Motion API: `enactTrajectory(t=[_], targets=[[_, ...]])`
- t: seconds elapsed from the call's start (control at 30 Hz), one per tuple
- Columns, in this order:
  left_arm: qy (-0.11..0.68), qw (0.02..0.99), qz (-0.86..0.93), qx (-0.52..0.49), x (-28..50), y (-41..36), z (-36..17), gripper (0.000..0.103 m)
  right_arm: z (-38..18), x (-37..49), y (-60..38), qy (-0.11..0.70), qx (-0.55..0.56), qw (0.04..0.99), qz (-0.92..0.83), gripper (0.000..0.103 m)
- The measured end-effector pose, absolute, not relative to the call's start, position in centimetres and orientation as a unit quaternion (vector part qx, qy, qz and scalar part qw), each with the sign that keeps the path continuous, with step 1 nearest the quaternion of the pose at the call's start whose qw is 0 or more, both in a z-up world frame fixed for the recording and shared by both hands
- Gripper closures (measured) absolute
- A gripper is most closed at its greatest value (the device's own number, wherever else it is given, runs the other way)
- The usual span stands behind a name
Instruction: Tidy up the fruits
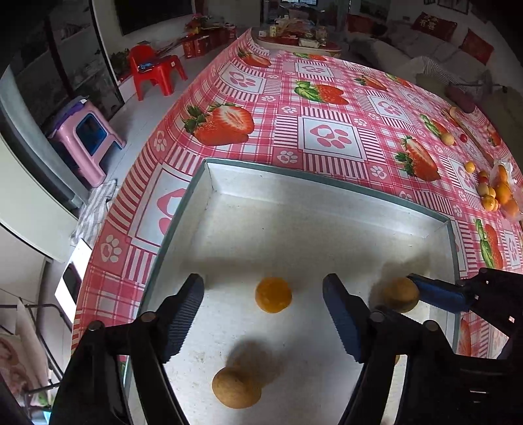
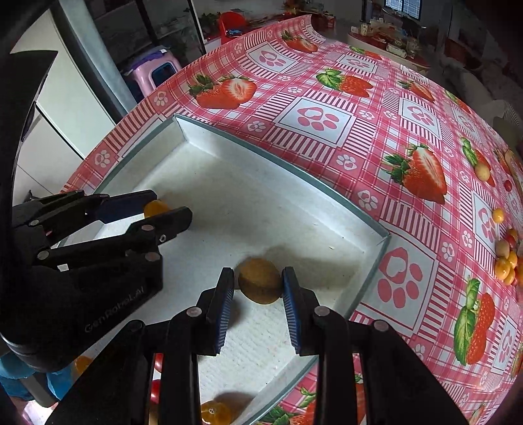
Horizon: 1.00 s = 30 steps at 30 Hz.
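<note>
While left gripper jaws gape, right gripper clasps brown fruit — tangerine right-view only.

The black body of the left tool, at eight o'clock in the right wrist view, carries pale lettering that reads roughly "GenRobot.AI"; a red cushion at one o'clock in the left wrist view bears Chinese characters, too small to read.

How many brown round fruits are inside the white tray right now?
2 visible: one brown fruit between the right gripper fingers; another brown fruit at the white tray near edge. The grippers may hide more.
</note>
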<state>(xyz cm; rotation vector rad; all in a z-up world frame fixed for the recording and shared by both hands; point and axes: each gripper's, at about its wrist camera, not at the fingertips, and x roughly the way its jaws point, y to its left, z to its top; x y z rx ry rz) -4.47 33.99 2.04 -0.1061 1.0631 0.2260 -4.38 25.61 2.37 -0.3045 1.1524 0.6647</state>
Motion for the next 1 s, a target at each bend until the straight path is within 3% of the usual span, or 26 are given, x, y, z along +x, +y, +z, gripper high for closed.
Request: enactTrajectory(t=[0.07,0.37,0.57,0.63,0.73,0.87,1.0], targets=[[0.499,0.858,0.102,-0.062,-4.7,34.4,2.3,0.021,2.7,-4.7,25.3,0.527,-0.147,0.779,0.306,0.064],[0.466,0.875,0.105,-0.077,-7.8,34.6,4.9,0.017,6.2,-7.2,22.5,0.498,-0.146,0.798,0.308,0.025],[0.441,0.886,0.114,-0.084,-11.6,33.7,6.9,0.017,6.7,-9.4,20.9,0.513,-0.147,0.789,0.304,0.022],[0.436,0.889,0.113,-0.083,-12.9,33.3,7.2,0.000,6.7,-9.9,20.1,0.524,-0.138,0.786,0.298,0.021],[0.429,0.891,0.122,-0.077,-14.9,32.7,7.5,0.000,6.9,-10.5,19.0,0.535,-0.120,0.784,0.291,0.017],[0.440,0.884,0.137,-0.082,-17.2,32.3,7.5,0.000,7.4,-11.5,18.1,0.535,-0.112,0.787,0.286,0.000],[0.449,0.876,0.144,-0.101,-19.7,32.0,7.2,0.000,8.2,-12.8,17.8,0.529,-0.107,0.792,0.287,0.000]])
